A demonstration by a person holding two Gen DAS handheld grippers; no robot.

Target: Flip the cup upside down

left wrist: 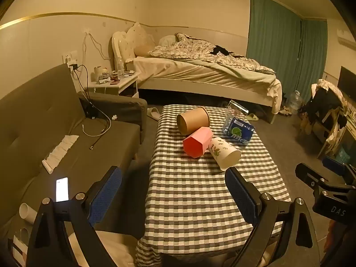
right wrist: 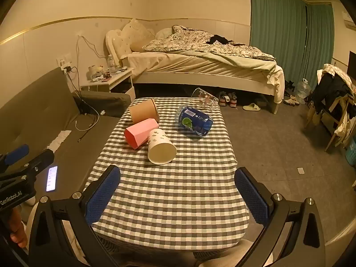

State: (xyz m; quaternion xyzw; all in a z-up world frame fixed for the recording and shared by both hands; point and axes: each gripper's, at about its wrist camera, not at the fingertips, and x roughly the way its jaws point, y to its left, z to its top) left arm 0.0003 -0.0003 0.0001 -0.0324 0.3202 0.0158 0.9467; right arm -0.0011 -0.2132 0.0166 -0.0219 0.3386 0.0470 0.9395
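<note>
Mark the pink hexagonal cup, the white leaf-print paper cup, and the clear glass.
pink hexagonal cup (right wrist: 142, 131), right wrist view, side wall
white leaf-print paper cup (right wrist: 158, 139), right wrist view, printed side
clear glass (right wrist: 204, 99), right wrist view, side wall

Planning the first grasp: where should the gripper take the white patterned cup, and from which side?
Across the side wall, mid-body. The white patterned cup lies on its side on the checked table, mouth toward the camera, base beside the pink cup. Likely come from above with the open right gripper, one finger on each flank, staying nearer the mouth to clear pink.

White leaf-print cup (right wrist: 160, 148) on side, touching pink cup (right wrist: 140, 133).
</note>
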